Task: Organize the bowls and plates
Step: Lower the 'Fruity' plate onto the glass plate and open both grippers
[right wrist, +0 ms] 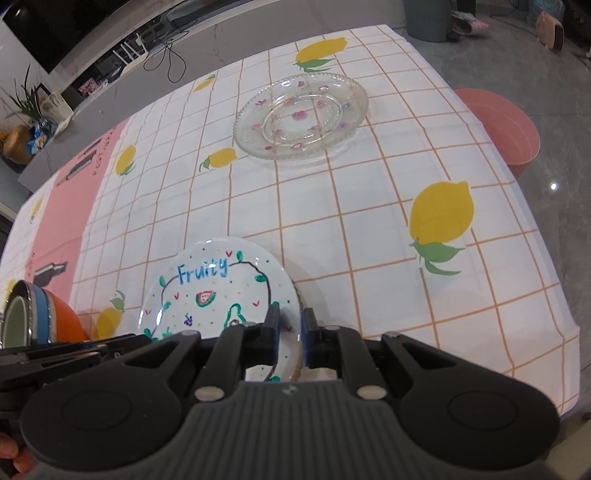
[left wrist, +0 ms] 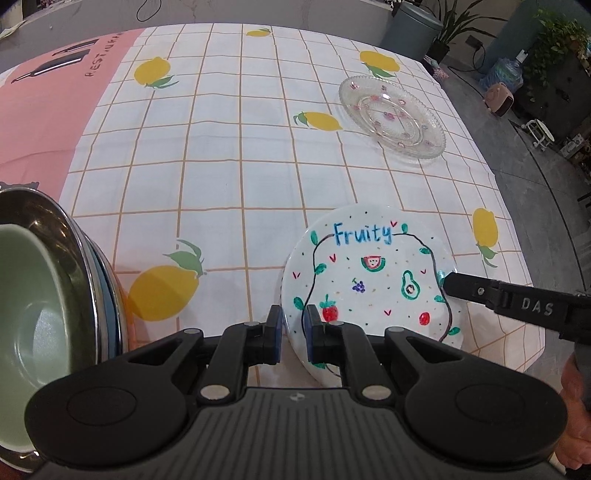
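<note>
A white plate painted with fruit and the word "Fruity" [left wrist: 373, 280] [right wrist: 218, 291] is held between both grippers, just above the tablecloth. My left gripper [left wrist: 294, 325] is shut on its left rim. My right gripper [right wrist: 290, 328] is shut on its right rim; it shows in the left wrist view as a black finger [left wrist: 476, 291] on the plate's right edge. A clear glass plate with small flowers [left wrist: 393, 116] [right wrist: 301, 116] lies further back on the table. At the left stands a stack of bowls [left wrist: 44, 295] [right wrist: 37, 317]: a green one inside a steel one, over blue and orange ones.
The table wears a white checked cloth with lemons [left wrist: 229, 147] [right wrist: 369, 221] and a pink strip [left wrist: 48, 107] at the left. A pink tub [right wrist: 498, 125] stands on the floor past the right edge. A grey bin [left wrist: 415, 27] and potted plants stand beyond the table.
</note>
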Demonstrator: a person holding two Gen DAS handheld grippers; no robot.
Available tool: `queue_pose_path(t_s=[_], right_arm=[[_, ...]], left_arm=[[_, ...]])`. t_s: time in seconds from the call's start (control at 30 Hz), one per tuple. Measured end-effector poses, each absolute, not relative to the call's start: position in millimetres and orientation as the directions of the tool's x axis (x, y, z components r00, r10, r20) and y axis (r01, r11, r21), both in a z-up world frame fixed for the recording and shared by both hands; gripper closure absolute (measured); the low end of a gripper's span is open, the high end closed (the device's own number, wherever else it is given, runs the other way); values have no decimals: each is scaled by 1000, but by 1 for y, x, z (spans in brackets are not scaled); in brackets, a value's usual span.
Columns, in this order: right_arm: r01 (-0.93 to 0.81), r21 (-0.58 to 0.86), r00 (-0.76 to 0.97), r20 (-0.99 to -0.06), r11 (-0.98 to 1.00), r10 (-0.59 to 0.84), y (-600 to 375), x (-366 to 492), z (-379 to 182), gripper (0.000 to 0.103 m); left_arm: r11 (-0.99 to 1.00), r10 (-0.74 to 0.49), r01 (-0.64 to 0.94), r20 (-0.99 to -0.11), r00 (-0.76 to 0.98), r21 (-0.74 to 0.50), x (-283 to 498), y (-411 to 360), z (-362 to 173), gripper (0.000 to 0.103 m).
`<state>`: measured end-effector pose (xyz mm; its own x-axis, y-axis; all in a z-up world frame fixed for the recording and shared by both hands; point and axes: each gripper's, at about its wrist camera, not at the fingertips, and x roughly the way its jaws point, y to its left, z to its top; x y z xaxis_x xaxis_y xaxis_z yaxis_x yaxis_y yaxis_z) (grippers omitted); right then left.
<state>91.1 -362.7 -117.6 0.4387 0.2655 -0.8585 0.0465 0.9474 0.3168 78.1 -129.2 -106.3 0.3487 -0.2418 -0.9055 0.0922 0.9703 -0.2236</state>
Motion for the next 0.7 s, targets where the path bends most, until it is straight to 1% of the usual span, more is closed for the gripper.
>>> queue_pose_path(t_s=[0.03,0.07,0.17,0.27,0.37,0.5,0.53,0.57,0.6,0.7], right_arm=[[38,296,438,-863,955,250,-360,91,-117,94],[30,265,434,-872,964,227,-356,91,-117,97],[4,206,444,-877,979,183,-348,89,-118,98],[-1,198,450,-875,980,178,-348,89,-118,98],[0,205,448,-875,979,183,-350,88,-119,98],[11,222,445,-874,975,194,-352,87,-118,93],[14,223,446,-874,975,193,-352,86,-118,92],[17,222,444,-875,975,192,-353,86,-118,89],[20,221,442,-877,975,189,-353,86,-118,83],[32,219,436,-881,975,184,-355,84,-117,76]], left_arm=[[970,-242,93,-906,348,-223,78,-129,-106,90],[970,-241,93,-906,348,-223,78,-129,-106,90],[969,-249,87,-905,346,-233,78,-129,-107,89],[967,-253,95,-906,339,-235,78,-130,-108,86],[971,-235,125,-906,352,-203,76,-135,-107,85],[974,-223,111,-908,354,-196,75,-133,-105,85],[975,-218,113,-908,357,-189,75,-133,-105,81],[977,-213,112,-907,363,-184,75,-133,-103,77],[978,-205,113,-906,371,-176,74,-133,-102,76],[980,-193,121,-896,399,-157,72,-134,-95,67]])
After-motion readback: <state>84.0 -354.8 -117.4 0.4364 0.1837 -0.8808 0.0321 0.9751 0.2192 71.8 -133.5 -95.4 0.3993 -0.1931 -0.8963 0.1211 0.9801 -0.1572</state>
